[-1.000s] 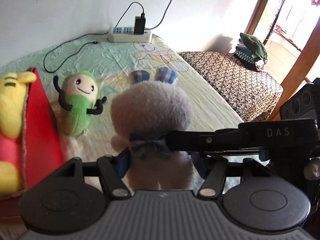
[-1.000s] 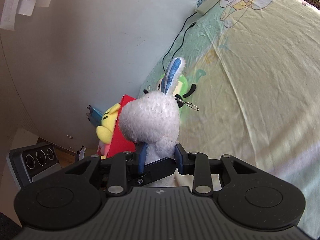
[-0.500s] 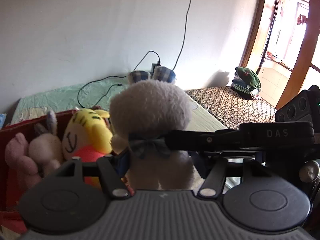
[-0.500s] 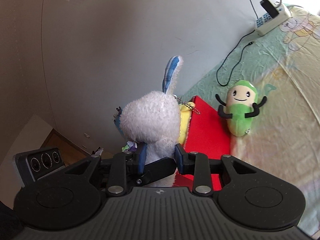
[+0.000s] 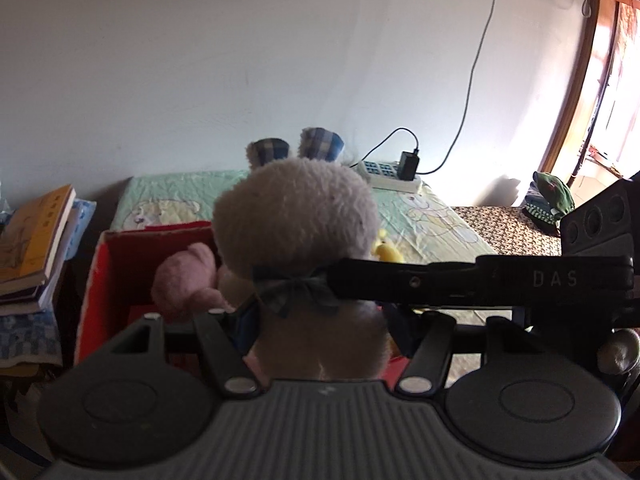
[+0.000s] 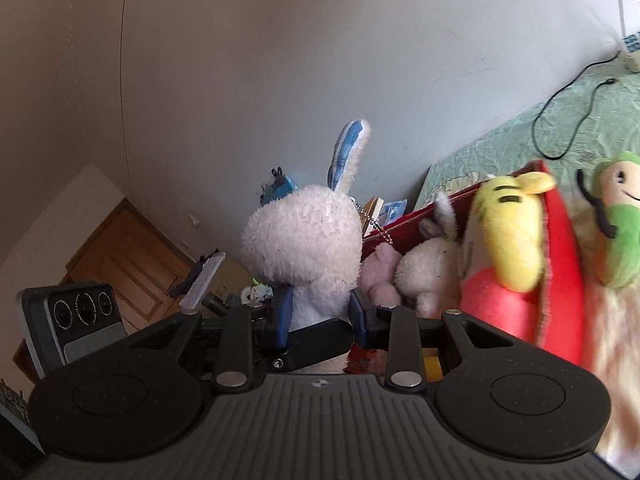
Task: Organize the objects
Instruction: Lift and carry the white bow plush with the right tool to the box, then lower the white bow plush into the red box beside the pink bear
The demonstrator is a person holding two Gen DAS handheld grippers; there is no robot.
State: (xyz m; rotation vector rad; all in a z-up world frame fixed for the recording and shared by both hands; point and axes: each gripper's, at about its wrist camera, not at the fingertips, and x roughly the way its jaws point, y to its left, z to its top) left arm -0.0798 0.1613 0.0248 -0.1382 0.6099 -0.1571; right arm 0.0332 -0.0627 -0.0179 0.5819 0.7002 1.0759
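Both grippers are shut on one white plush rabbit (image 5: 296, 216) with blue plaid ears and a bow. My left gripper (image 5: 320, 324) grips its body, and my right gripper (image 6: 320, 316) grips it below the head (image 6: 304, 236). I hold it above a red box (image 5: 116, 276) on the bed. The box holds a pink plush (image 5: 188, 280), a white plush (image 6: 428, 272) and a yellow and red plush (image 6: 508, 240). The box wall also shows in the right wrist view (image 6: 560, 260). A green pea-pod plush (image 6: 616, 224) lies on the bed outside the box.
A stack of books (image 5: 36, 240) sits left of the box. A power strip (image 5: 388, 176) with charger and cables lies at the bed's head by the wall. Folded clothes (image 5: 548, 200) lie on a patterned cover at right. A wooden door (image 6: 120, 252) is left.
Both grippers carried the rabbit leftward from over the bed to above the red box. The views swung so the box interior and books now show.
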